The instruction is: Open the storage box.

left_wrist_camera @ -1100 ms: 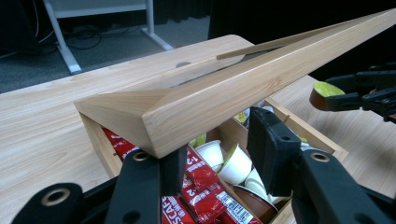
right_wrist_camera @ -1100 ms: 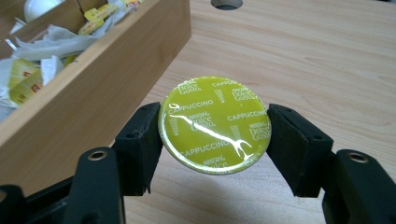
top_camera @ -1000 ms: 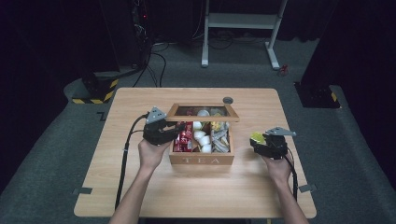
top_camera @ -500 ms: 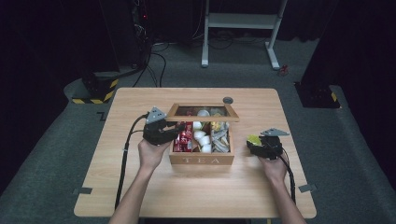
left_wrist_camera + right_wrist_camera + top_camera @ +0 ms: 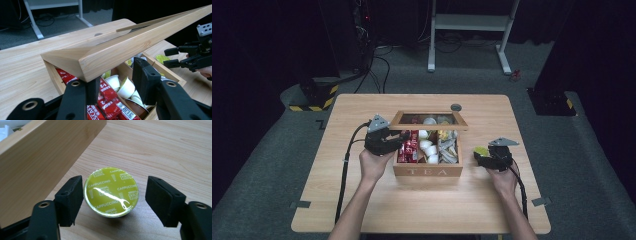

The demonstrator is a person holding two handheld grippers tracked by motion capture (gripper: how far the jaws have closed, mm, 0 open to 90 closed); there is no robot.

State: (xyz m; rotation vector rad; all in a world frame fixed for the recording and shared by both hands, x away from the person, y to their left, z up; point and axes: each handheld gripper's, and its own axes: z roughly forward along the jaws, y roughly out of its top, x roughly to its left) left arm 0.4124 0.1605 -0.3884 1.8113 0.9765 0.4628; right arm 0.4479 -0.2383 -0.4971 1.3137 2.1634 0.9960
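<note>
A wooden box marked TEA [image 5: 427,171] stands mid-table, its glass-paned lid [image 5: 429,120] raised. My left gripper [image 5: 404,137] is at the box's left edge. Its jaws are apart under the lid's corner [image 5: 85,67], which rests on the left finger [image 5: 93,87], and nothing is squeezed between them. Inside are red sachets [image 5: 110,100] and white capsules [image 5: 125,87]. Right of the box, a yellow-green Cappuccino capsule [image 5: 111,191] sits on the table between the jaws of my right gripper [image 5: 113,195]. Those jaws have just been opening, and the right pad [image 5: 160,197] stands clear of the capsule.
A small dark round object [image 5: 456,107] lies on the table behind the box. The box's side wall [image 5: 37,152] runs close along the left of the capsule. Bare table [image 5: 422,210] lies in front of the box. A white desk frame [image 5: 472,30] stands on the floor beyond.
The right gripper has shifted slightly left and its jaws have parted from the yellow-green capsule, which now sits on the table. The left gripper and the lid have not moved.
</note>
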